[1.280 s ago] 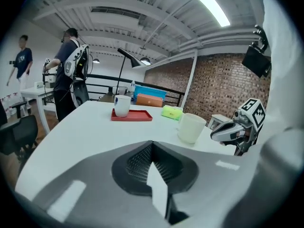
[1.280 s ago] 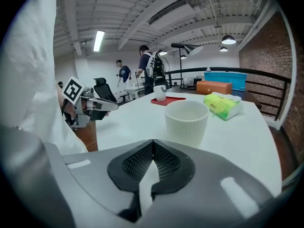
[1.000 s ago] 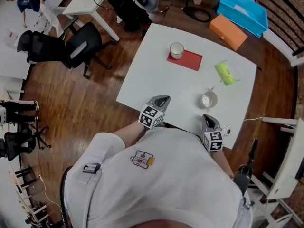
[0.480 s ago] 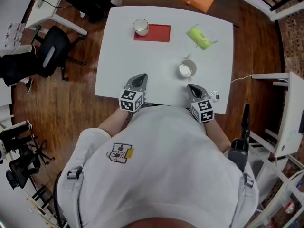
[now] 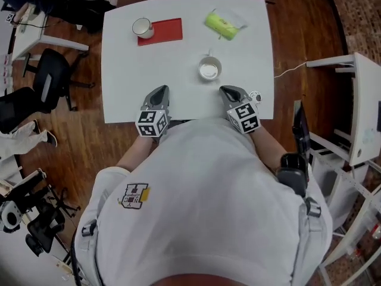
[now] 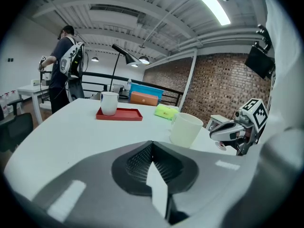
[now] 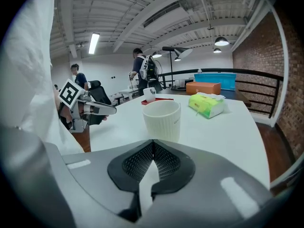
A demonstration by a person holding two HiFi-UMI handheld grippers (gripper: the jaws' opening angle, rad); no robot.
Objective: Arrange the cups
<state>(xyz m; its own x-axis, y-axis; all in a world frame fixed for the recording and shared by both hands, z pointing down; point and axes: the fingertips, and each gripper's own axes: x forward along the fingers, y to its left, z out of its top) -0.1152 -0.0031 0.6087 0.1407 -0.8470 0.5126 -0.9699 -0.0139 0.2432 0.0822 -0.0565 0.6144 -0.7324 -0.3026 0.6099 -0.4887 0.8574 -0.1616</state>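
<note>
My left claw (image 5: 158,93) is pressed together with nothing in it, and so is my right claw (image 5: 230,91). Both hover over the near edge of the white square surface (image 5: 119,70). The ribbed white cup (image 5: 209,69) stands upright just beyond them, nearer my right claw and apart from both.

The first risk, as I judge it, is going in like this. Closed tips would shove the ribbed cup instead of taking it, so it could skid or tip over. I have to spread the claw first.

Beyond that cup and to its left lies the flat red tray (image 5: 168,30), with the plain white mug (image 5: 142,27) standing at its far-left end. If I set the ribbed cup down on the tray's raised rim, it would likely rock or slide off. If I swing it in too wide, it could knock the mug.

The green plastic tissue pack (image 5: 221,24) lies beyond the ribbed cup, slightly to its right. A careless lift could brush it.
</note>
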